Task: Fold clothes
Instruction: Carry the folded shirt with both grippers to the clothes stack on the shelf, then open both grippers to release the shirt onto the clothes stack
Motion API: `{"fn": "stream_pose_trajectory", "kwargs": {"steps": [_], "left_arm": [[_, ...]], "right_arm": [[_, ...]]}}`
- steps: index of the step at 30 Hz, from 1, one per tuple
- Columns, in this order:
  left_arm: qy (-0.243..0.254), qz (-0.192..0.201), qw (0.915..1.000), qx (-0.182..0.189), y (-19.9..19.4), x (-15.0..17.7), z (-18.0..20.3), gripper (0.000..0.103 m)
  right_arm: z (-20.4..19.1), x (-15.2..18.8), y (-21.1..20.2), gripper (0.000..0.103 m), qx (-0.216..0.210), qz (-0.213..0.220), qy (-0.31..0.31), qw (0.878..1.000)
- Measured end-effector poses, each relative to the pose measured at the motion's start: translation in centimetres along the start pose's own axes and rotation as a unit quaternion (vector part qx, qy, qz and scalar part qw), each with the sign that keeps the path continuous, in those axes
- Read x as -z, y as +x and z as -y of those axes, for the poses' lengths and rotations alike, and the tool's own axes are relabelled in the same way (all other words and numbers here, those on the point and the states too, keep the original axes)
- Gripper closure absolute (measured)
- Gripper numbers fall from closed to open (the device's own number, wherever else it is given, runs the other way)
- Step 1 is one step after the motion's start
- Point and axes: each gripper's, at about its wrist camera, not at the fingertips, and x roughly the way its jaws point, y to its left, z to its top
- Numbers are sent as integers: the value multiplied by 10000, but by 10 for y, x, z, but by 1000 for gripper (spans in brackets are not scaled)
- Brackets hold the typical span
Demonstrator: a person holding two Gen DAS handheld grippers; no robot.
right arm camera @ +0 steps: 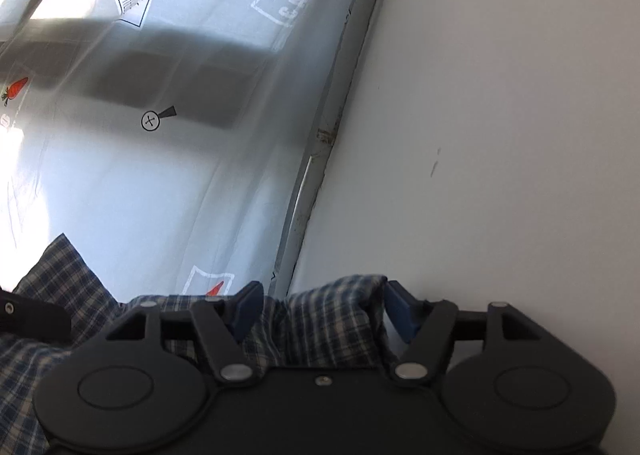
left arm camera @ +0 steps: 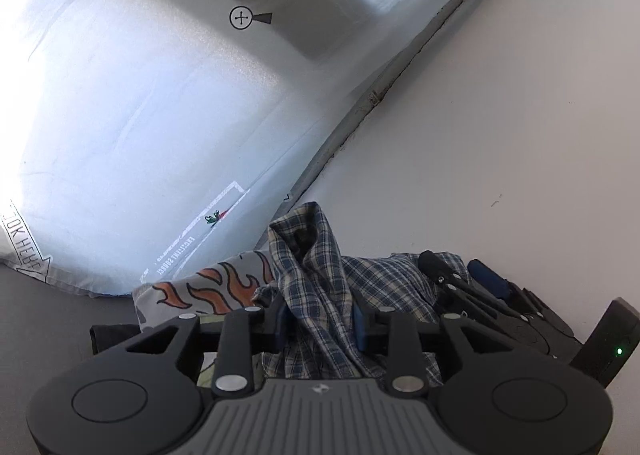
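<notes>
A blue-and-cream plaid shirt lies bunched at the foot of the white wall. My left gripper is shut on a raised fold of it, with the blue pads pressing the cloth from both sides. To its right the black right gripper rests on the same shirt. In the right wrist view the plaid shirt fills the gap between the blue pads of my right gripper. Those jaws stand half apart, and a thick bunch of the cloth touches both pads.
A pale sheet printed with carrots and text covers the bed. A grey frame strip separates it from the white wall. A flame-print garment and a dark cloth lie left of the shirt.
</notes>
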Motion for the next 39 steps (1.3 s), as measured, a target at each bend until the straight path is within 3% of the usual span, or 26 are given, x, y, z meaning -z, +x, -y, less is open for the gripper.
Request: {"fn": "stream_pose_trajectory", "kwargs": {"steps": [2, 3, 4, 6, 9, 11, 13, 15, 17, 21, 23, 27, 32, 35, 39], "left_arm": [[182, 334, 9993, -61, -8, -10, 8, 62], [289, 447, 9986, -26, -10, -14, 13, 60], [396, 559, 9976, 9, -11, -19, 17, 59], [611, 713, 9955, 84, -11, -25, 27, 57], [853, 621, 9944, -99, 3, -23, 38, 56], [1007, 345, 9922, -648, 21, -11, 38, 56], [948, -2, 9891, -1126, 34, 2, 24, 54], [601, -232, 9910, -1169, 41, 13, 1, 43], [302, -283, 9929, -1113, 45, 14, -18, 39], [625, -357, 9906, -1164, 38, 0, -11, 37], [681, -339, 9897, -1216, 29, -9, -11, 35], [959, -62, 9870, -1286, -28, -14, -6, 21], [1371, 416, 9787, -1472, -119, -7, 8, 0], [1516, 866, 9709, -1636, -174, 2, 14, 0], [1639, 1408, 9569, -1939, -241, 20, 31, 0]], "right_arm": [[-4, -6, -18, 19, 63, 545, -323, 9980], [-6, -7, -23, 26, 45, 702, -420, 9966], [-7, -10, -28, 48, -52, 815, -495, 9954], [-4, -10, -29, 81, -292, 622, -414, 9968], [-3, 0, 2, 83, -467, 12, -78, 9989], [-3, 9, 26, 84, -556, -459, 160, 9973], [-2, 23, 42, 81, -577, -902, 300, 9938], [1, 34, 56, 77, -743, -1249, 421, 9885], [0, 34, 54, 74, -764, -1250, 420, 9883], [-3, 34, 50, 72, -805, -1254, 419, 9880], [-2, 33, 31, 64, -669, -1152, 317, 9906], [-9, 9, -3, 9, -282, -632, 209, 9974], [-20, -10, -66, 3, -257, -346, 278, 9987], [-32, -12, -107, 1, -306, -178, 484, 9982], [-54, -9, -167, 0, -725, 45, 886, 9934]]}}
